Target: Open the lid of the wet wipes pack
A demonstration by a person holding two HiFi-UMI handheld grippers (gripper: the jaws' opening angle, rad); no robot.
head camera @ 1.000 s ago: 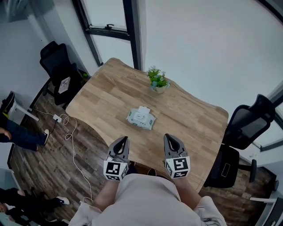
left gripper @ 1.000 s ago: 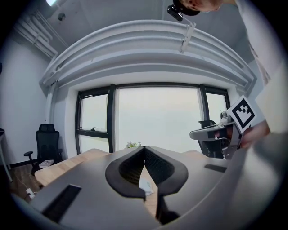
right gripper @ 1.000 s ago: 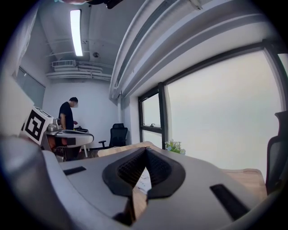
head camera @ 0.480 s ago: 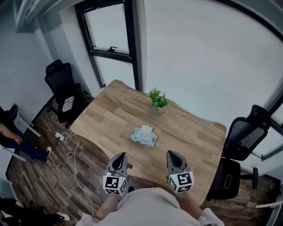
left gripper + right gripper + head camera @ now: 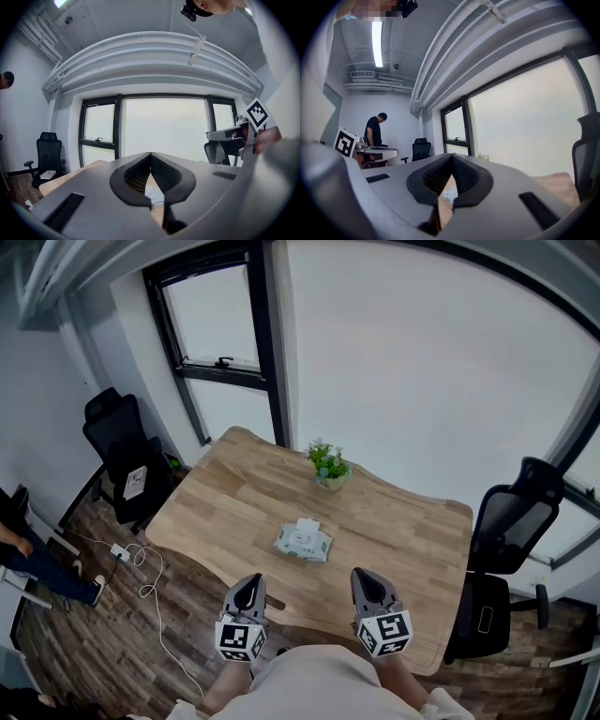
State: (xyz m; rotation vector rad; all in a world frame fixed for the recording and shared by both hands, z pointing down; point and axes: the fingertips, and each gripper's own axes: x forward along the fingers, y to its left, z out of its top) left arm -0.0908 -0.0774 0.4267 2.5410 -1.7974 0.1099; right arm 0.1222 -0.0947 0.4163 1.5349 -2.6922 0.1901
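— Where's the wet wipes pack [image 5: 303, 541]?
— Lying mid wooden table [image 5: 412, 540], with a potted plant [image 5: 328, 465] beyond it.
— The grippers?
— Left gripper [image 5: 249, 581] and right gripper [image 5: 362, 576] hover at the near edge, jaws closed, empty

wooden table [image 5: 225, 502] | potted plant [image 5: 328, 465] on its far edge | black chair [image 5: 117, 451] by window [image 5: 220, 329]

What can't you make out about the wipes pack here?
- Lid: head view, too small to tell open or shut.
- Pack: left gripper view, mostly hidden by the fingers.
- Pack: right gripper view, only a sliver shows past the fingers.
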